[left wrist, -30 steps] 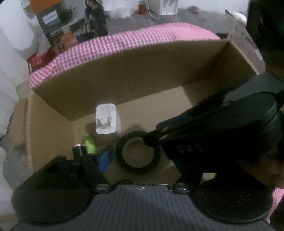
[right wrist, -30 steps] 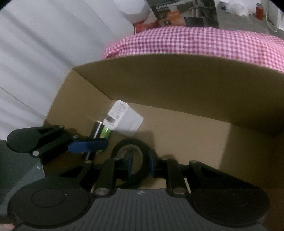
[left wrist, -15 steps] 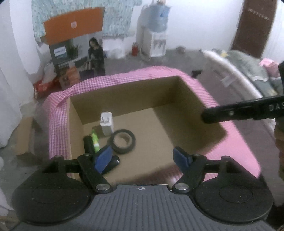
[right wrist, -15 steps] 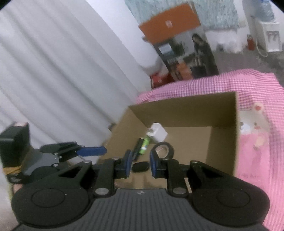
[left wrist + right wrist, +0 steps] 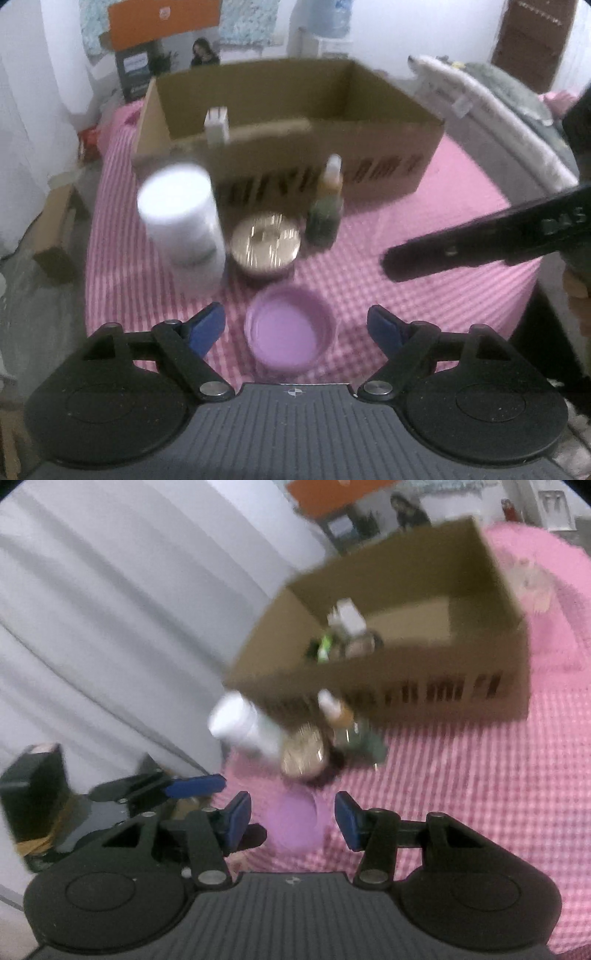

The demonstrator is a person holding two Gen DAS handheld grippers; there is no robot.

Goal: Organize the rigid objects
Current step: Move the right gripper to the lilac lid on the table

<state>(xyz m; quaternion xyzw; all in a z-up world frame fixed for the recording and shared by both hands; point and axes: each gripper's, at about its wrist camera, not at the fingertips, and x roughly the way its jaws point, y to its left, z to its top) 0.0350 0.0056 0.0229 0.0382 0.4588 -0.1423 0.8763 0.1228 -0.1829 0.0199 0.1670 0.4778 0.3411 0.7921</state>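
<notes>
A cardboard box [image 5: 388, 162] stands on the pink checked cloth; a white charger [image 5: 217, 123] stands inside it, and in the right wrist view [image 5: 347, 618] a green item and a black ring lie beside it. In front of the box stand a white bottle [image 5: 181, 218], a gold-lidded jar [image 5: 265, 243] and a small dropper bottle [image 5: 327, 206]. A purple lid [image 5: 290, 334] lies nearest, between my left gripper's [image 5: 297, 326] open fingers. My right gripper [image 5: 293, 812] is open and empty just before the same purple lid [image 5: 293, 827].
The right gripper's black finger [image 5: 480, 240] crosses the left wrist view at right. The left gripper [image 5: 129, 794] shows at the right wrist view's left. White curtain [image 5: 110, 609] hangs left; the cloth [image 5: 480, 775] stretches right of the bottles.
Both grippers have pulled back out of the box and down to the cloth in front of it. The right gripper has opened wider. The black ring stays in the box.
</notes>
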